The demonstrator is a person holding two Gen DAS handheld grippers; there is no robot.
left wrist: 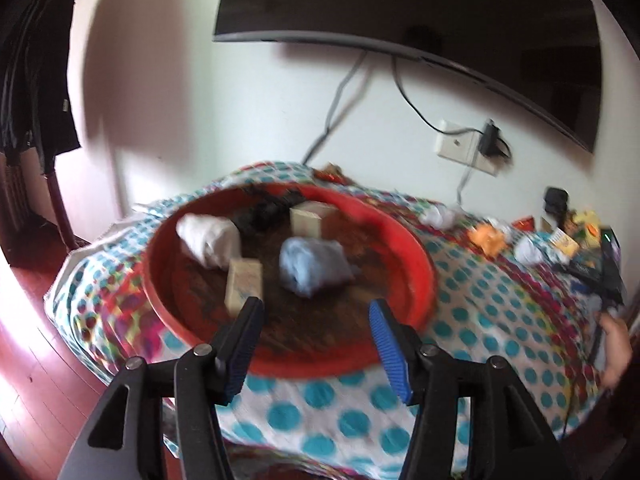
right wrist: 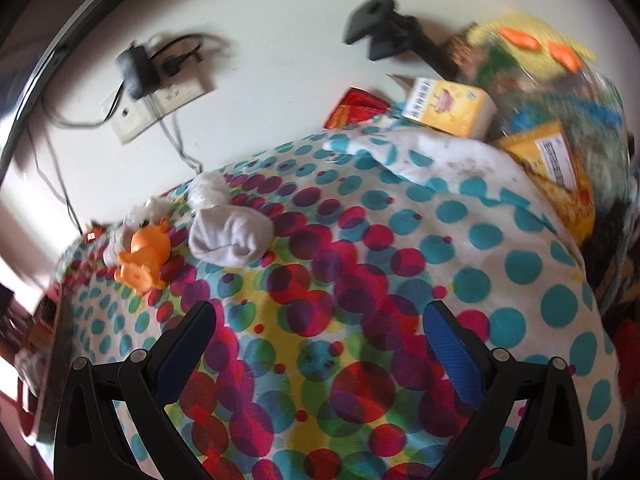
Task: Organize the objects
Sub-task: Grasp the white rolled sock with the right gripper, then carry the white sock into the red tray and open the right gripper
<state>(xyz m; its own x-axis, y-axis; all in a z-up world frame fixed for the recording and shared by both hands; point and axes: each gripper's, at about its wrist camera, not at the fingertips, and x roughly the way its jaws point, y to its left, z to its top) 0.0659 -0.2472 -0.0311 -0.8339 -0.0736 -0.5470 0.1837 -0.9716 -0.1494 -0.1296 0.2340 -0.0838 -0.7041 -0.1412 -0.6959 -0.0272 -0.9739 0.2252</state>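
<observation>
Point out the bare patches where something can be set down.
Free: the red tray's near floor between the left gripper and blue sock bundle; the dotted cloth between the right gripper and grey sock bundle. Crowded: around the yellow boxes.

The left wrist view looks steeply down over the round red tray [left wrist: 416, 248] at the polka-dot cloth-covered table's [left wrist: 480, 304] left end. The right wrist view sits close above its middle; both share the orange plastic toy [left wrist: 486, 240] [right wrist: 144, 256].
</observation>
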